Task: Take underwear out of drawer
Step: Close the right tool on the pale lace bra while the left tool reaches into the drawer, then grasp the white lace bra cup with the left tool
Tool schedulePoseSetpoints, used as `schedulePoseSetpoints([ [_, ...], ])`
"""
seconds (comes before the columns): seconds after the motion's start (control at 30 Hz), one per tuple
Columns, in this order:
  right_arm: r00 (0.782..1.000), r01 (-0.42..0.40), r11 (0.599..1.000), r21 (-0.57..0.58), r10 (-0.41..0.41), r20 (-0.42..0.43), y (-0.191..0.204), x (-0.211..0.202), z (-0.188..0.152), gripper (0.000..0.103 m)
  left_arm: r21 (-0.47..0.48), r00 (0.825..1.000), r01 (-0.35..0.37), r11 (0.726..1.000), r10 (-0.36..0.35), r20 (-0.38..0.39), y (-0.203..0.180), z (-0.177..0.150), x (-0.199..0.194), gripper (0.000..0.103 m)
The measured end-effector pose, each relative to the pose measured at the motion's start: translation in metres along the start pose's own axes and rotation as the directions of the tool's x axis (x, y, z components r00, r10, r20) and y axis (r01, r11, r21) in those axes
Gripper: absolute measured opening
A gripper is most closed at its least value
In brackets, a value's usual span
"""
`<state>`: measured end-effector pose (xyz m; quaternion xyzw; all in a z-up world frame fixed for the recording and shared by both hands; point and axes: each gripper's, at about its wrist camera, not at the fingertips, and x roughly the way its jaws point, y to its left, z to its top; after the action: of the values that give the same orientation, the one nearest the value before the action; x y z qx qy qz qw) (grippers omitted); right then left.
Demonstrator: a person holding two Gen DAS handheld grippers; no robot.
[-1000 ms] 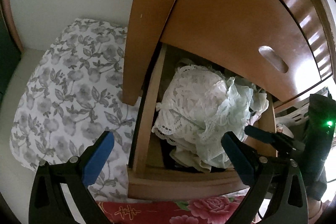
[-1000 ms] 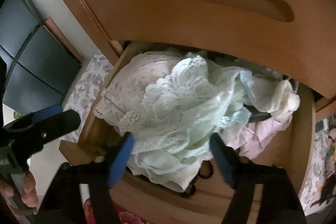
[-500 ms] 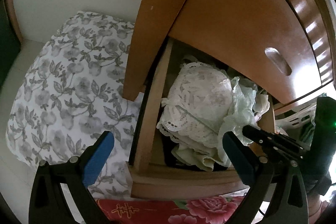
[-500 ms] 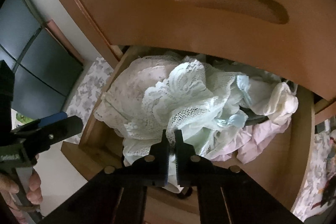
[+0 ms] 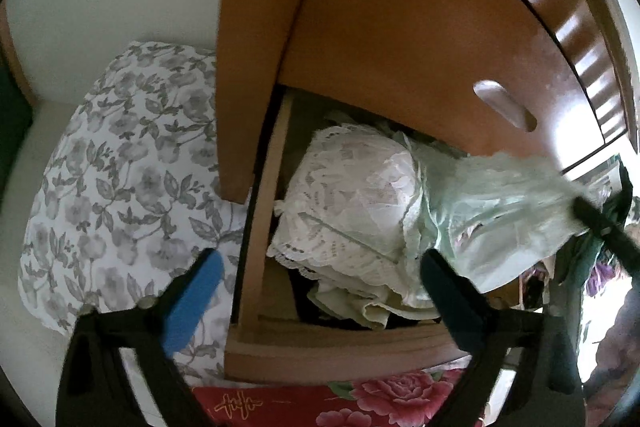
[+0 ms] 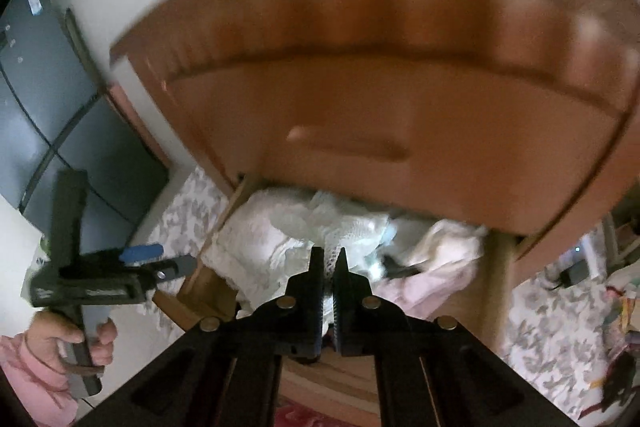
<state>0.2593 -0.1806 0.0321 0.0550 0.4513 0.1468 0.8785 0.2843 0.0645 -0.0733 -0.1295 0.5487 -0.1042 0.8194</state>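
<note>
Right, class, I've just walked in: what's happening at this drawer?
A person holds a claw in each hand at an open wooden drawer stuffed with underwear. The right claw is shut on a pale green lace garment, which stretches out of the pile. The left claw hangs open beside the drawer, holding nothing.

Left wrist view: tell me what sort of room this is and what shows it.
Probably a bedroom. A wooden dresser drawer stands open, full of lace underwear, and a floral bedsheet lies beside the dresser.
</note>
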Motion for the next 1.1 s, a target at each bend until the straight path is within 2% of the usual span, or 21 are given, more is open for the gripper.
schedulePoseSetpoints([
  [0.1,0.999,0.026,1.0,-0.009,-0.025,0.039,-0.011,-0.026,0.003,0.004,-0.002,0.999,-0.001,1.0,0.001,-0.035,-0.003,0.003,0.008,0.086],
  [0.23,0.998,0.053,0.999,-0.014,-0.052,0.038,-0.023,-0.036,0.0,0.004,-0.04,0.995,0.003,0.999,-0.007,-0.102,-0.004,0.005,0.022,0.086],
  [0.4,0.999,0.048,0.999,0.009,-0.048,0.019,-0.036,-0.032,-0.007,0.004,-0.097,0.984,0.04,0.995,-0.056,-0.171,-0.006,0.005,0.038,0.083],
  [0.53,0.999,0.035,0.999,0.011,-0.035,0.018,-0.037,-0.027,-0.01,0.004,-0.108,0.974,0.031,0.994,-0.054,-0.219,-0.009,0.004,0.05,0.083],
  [0.63,0.999,0.028,1.0,0.004,-0.028,0.017,-0.037,-0.024,-0.013,0.004,-0.165,0.965,0.025,0.986,-0.066,-0.252,-0.005,0.005,0.058,0.083],
  [0.97,1.0,0.012,1.0,0.001,-0.012,0.017,-0.039,-0.021,-0.016,0.004,-0.296,0.953,0.056,0.954,-0.14,-0.27,0.009,0.01,0.08,0.082],
  [1.1,1.0,0.008,1.0,0.004,-0.008,0.011,-0.042,-0.018,-0.018,0.004,-0.306,0.952,0.055,0.95,-0.142,-0.271,0.009,0.012,0.083,0.083],
])
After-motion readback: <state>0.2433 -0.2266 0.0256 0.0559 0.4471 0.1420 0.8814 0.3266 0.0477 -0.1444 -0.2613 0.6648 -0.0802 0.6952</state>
